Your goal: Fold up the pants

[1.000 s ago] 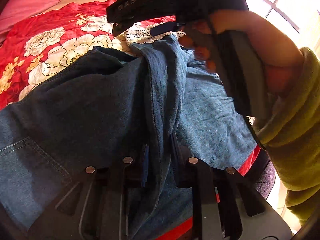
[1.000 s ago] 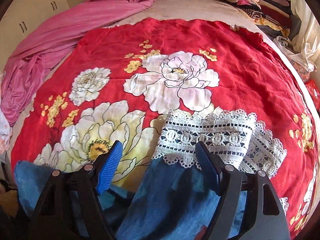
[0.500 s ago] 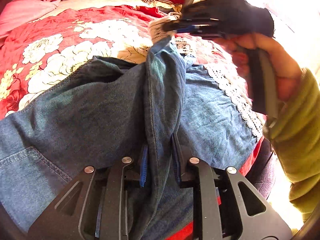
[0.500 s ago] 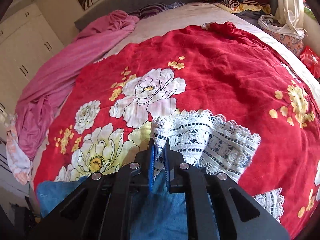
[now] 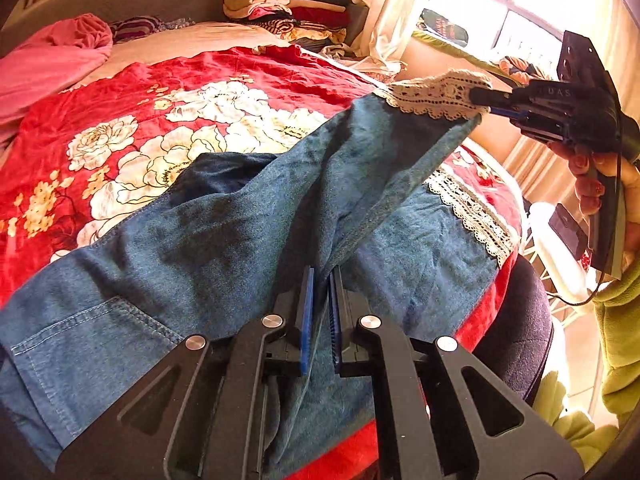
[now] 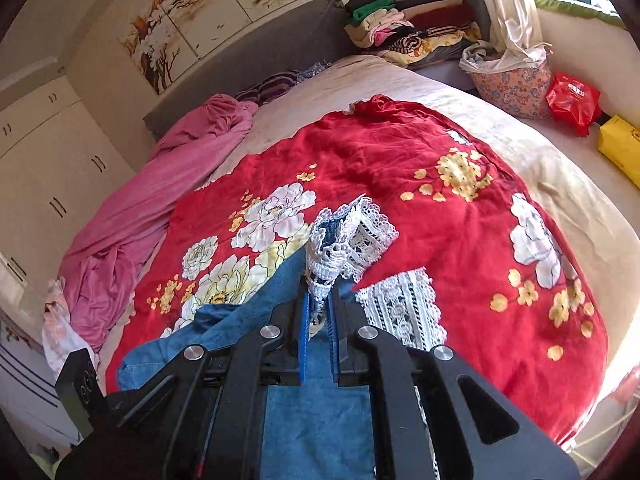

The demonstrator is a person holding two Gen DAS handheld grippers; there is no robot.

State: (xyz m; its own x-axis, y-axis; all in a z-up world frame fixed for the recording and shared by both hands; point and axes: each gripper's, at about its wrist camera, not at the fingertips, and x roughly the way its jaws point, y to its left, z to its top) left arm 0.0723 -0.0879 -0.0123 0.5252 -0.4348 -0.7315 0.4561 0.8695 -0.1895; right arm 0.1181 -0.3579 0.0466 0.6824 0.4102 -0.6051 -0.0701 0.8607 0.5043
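Note:
Blue denim pants (image 5: 224,240) with white lace hems lie on a red floral bedspread (image 5: 120,120). My left gripper (image 5: 321,280) is shut on a fold of one denim leg near its middle. My right gripper (image 6: 318,300) is shut on that leg's lace hem (image 6: 344,240) and holds it lifted above the bed; it also shows in the left wrist view (image 5: 492,104), stretching the leg taut up to the right. The other leg's lace hem (image 6: 400,308) lies flat on the bedspread.
A pink sheet (image 6: 160,184) lies bunched along the bed's left side. Stacked folded clothes (image 6: 400,20) sit at the head of the bed. A red bag (image 6: 572,100) and a yellow box (image 6: 620,144) lie at the right. The bed edge (image 5: 520,320) is near, right.
My right gripper closed on the lace hem, then lifted it up and to the right, pulling the leg taut off the bed. My left gripper kept its hold on the denim fold.

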